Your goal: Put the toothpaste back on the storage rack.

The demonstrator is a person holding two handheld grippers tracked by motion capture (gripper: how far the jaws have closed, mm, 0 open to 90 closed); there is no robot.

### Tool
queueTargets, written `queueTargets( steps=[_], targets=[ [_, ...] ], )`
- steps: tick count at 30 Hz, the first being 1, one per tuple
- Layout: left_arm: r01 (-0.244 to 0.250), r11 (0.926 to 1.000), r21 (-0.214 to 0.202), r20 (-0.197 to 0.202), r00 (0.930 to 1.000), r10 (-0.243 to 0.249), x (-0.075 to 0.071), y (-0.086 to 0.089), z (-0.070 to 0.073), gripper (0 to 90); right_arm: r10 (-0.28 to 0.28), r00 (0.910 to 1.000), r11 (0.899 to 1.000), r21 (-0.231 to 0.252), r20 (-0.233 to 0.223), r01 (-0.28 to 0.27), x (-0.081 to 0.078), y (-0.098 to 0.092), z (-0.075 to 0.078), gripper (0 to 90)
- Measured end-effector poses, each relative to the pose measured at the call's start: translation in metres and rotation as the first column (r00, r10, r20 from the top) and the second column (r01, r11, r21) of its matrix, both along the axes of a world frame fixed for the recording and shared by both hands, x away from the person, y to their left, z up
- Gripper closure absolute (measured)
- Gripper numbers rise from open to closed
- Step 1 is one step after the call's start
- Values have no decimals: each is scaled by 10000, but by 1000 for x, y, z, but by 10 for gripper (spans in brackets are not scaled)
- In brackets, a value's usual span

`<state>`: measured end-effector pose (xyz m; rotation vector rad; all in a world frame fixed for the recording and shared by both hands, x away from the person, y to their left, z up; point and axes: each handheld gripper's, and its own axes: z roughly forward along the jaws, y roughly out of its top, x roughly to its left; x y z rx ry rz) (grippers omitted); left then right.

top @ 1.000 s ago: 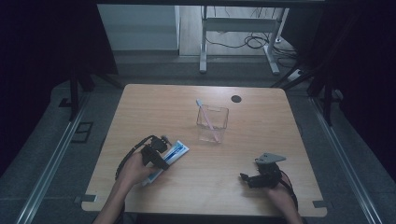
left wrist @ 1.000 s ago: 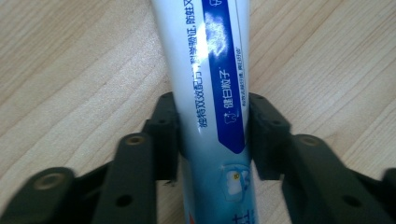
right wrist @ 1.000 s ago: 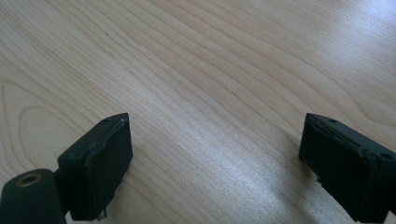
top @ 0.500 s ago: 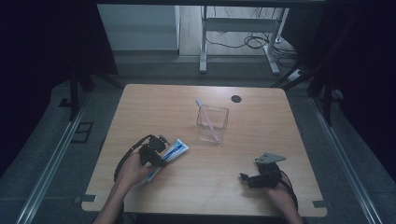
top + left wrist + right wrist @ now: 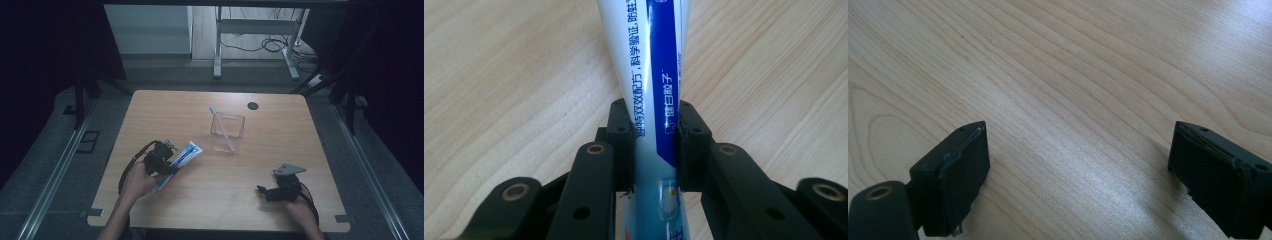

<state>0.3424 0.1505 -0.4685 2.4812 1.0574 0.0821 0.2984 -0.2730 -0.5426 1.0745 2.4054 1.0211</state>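
Tube (image 5: 181, 156) of toothpaste, white and blue, lies toward the near left corner of the surface (image 5: 260, 200), its far end pointing at the cup (image 5: 227, 132). Left gripper (image 5: 161, 159) has it: in the left gripper view the tube (image 5: 649, 75) runs straight up between the jaws, both pads pressed on its flanks partway along the body. The jaws have just been closing, with the tube between them, and now stand clamped on it.

Step in hand, as I judge it: lift the tube and carry it to the clear cup at the middle of the surface, where a toothbrush (image 5: 220, 125) already leans. To do it well, hold the clamp firm without crushing the soft body. Raise it clear of the wood before swinging it across. Tip the tube upright ahead of the cup rim, since the cup looks light and could be knocked over. Enter on the side away from the toothbrush.

Right gripper (image 5: 278, 190) rests near the near right corner, well apart from the tube. Its jaws stand wide apart over bare wood (image 5: 1073, 100), nothing between them.

Hard to make out: the tube's near end is covered by the left hand (image 5: 137, 180) from above. Which end bears the cap I cannot tell. Whether the tube has left the wood is unclear. Small dark disc (image 5: 253, 106) by the far edge, nature unknown.
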Motion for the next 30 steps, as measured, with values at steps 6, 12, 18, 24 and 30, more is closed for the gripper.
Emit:
queueTargets(
  steps=[6,12,18,24,30],
  targets=[
    [39,9990,-452,500,9987,-16,-2,1,12,734,7,10000,10000,-5,-2,-7,0,0,0,99],
    [69,9973,-733,927,9957,-1,-4,1,21,736,13,10000,10000,-9,-5,-13,0,0,0,99],
    [43,9929,-1187,1316,9912,114,-4,1,31,737,35,10000,10000,-21,39,-35,0,0,0,99],
    [112,9879,-1547,1652,9862,147,-3,-1,40,738,33,10000,10000,-15,32,-33,0,0,0,99],
    [151,9829,-1833,1895,9817,202,0,-4,47,738,35,10000,10000,-12,39,-35,0,0,0,99]
  ],
)
